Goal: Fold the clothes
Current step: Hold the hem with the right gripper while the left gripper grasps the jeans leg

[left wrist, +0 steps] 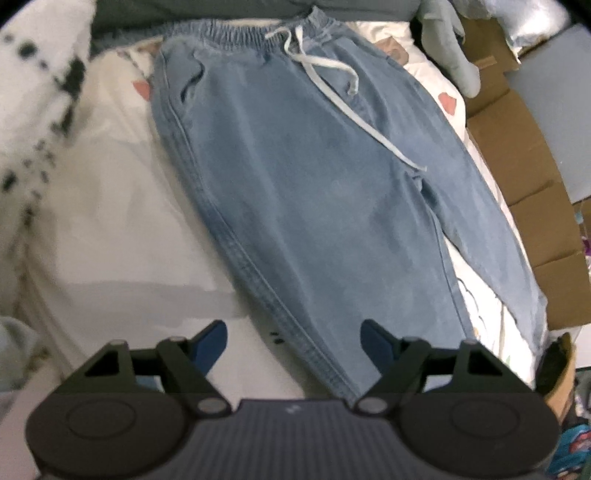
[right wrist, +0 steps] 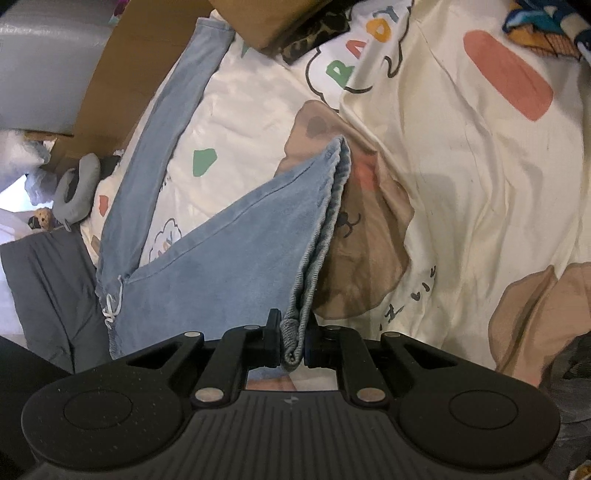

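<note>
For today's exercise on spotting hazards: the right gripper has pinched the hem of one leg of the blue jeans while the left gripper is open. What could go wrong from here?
1. The right gripper grips only the hem's edge of the jeans; it might slip as the leg lifts.
2. The left gripper holds nothing, so the other leg may drag or skew.
3. The loose drawstring could end up bunched inside the fold.

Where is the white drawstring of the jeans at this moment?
In the left wrist view the white drawstring hangs from the elastic waistband at the top centre and trails down to the right over the blue jeans.
</note>
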Motion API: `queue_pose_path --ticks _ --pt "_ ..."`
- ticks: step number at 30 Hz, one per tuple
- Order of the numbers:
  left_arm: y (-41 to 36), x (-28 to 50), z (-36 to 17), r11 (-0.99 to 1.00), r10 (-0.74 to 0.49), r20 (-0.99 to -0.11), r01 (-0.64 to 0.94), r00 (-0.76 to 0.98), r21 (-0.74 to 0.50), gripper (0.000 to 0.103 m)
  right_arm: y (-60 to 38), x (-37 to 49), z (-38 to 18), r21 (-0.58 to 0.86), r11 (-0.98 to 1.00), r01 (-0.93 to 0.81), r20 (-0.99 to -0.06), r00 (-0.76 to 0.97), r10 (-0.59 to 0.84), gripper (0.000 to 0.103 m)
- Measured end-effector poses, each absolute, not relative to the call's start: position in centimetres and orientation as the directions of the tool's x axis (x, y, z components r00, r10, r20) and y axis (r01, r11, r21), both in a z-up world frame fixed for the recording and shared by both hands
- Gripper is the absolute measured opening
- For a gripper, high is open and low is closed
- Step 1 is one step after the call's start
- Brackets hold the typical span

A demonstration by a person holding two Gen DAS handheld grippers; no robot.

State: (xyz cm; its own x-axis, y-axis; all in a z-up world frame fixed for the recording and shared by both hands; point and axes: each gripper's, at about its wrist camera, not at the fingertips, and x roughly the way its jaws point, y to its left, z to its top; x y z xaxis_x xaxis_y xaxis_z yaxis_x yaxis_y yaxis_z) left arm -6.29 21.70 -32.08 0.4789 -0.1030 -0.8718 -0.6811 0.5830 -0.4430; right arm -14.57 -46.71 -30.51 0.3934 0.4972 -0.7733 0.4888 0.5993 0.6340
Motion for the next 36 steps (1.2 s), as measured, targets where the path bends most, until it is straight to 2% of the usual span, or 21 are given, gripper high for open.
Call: queue_pose_path --ticks 5,18,24,26,28,30,33,36 --pt "22.5 -6.2 -33.3 0.548 -0.135 -0.85 -0.677 0.508 -0.492 0.081 -46.3 -13.9 -28.9 0.62 0.624 0.476 -0.784 0.382 0.489 0.009" --pt "25.1 -8.8 -36.6 0.336 -0.088 -0.795 -0.733 0.601 -0.592 0.08 -45.7 -13.5 -26.6 0.628 0.621 0.469 -0.776 0.432 0.459 0.009" --pt "24.7 -8.7 -38.4 0.254 -0.079 -0.737 -0.701 0.671 -0.666 0.07 -45.4 -13.6 -25.9 0.621 0.631 0.466 -0.781 0.439 0.445 0.009" --pt "24.9 -8.6 -38.9 0.222 -0.079 -0.712 -0.685 0.697 -0.694 0.059 -45.2 -13.7 -25.7 0.616 0.635 0.466 -0.784 0.439 0.439 0.009" --pt "25.1 -8.7 -39.4 0.182 -0.063 -0.693 -0.675 0.718 -0.715 0.04 -45.0 -13.8 -25.6 0.605 0.638 0.477 -0.793 0.431 0.43 0.009" --pt "25.5 -9.2 -39.8 0.115 -0.038 -0.676 -0.669 0.736 -0.735 0.033 -44.8 -13.8 -25.6 0.596 0.64 0.485 -0.8 0.427 0.421 0.009" --pt "26.1 -10.2 -40.5 0.01 -0.002 -0.627 -0.627 0.779 -0.779 0.033 -44.7 -14.0 -25.6 0.597 0.634 0.492 -0.799 0.436 0.414 0.009" --pt "26.5 -10.8 -40.8 -0.053 0.016 -0.581 -0.58 0.814 -0.813 0.042 -44.6 -14.1 -25.7 0.597 0.627 0.5 -0.799 0.44 0.409 0.009"
